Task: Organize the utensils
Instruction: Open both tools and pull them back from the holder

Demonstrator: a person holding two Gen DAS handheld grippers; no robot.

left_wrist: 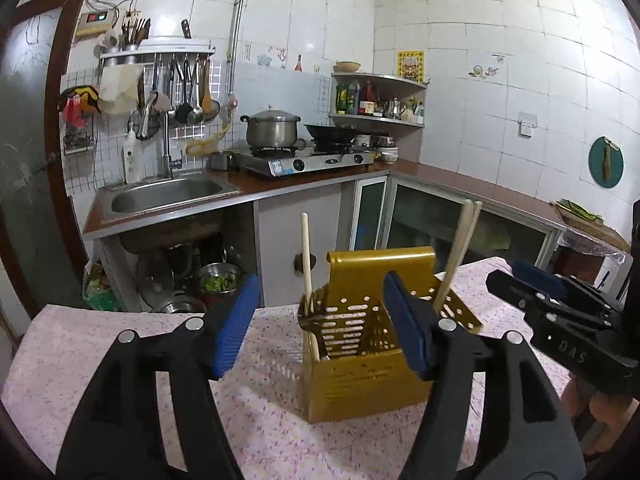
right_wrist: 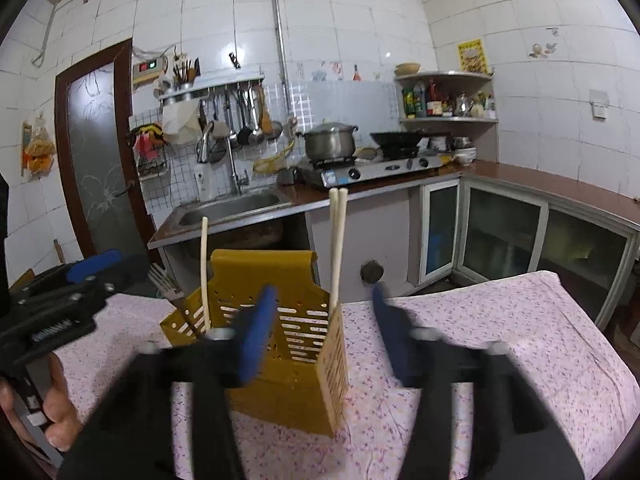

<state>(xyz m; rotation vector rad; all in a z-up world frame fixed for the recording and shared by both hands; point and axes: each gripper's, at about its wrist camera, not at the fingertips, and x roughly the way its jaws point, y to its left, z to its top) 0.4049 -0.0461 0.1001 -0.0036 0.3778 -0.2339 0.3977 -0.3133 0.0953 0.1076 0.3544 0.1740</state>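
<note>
A yellow perforated utensil holder [left_wrist: 360, 372] stands on the floral table [left_wrist: 120, 344]. It holds a single chopstick [left_wrist: 306, 256] and a fork [left_wrist: 310, 322] at its left, and a pair of chopsticks [left_wrist: 460, 248] at its right. My left gripper [left_wrist: 320, 320] is open and empty just in front of the holder. In the right wrist view the holder [right_wrist: 296, 384], single chopstick [right_wrist: 205, 264], fork [right_wrist: 166, 282] and chopstick pair [right_wrist: 338, 240] show. My right gripper [right_wrist: 324, 332] is open and empty, straddling the holder's right front corner. It also shows in the left wrist view [left_wrist: 536, 284].
Behind the table runs a counter with a steel sink [left_wrist: 160, 196], a gas stove [left_wrist: 308, 160] with a pot [left_wrist: 272, 128] and a wok [left_wrist: 330, 132]. Bowls sit under the sink [left_wrist: 218, 280]. Glass cabinet doors [left_wrist: 432, 224] line the right side.
</note>
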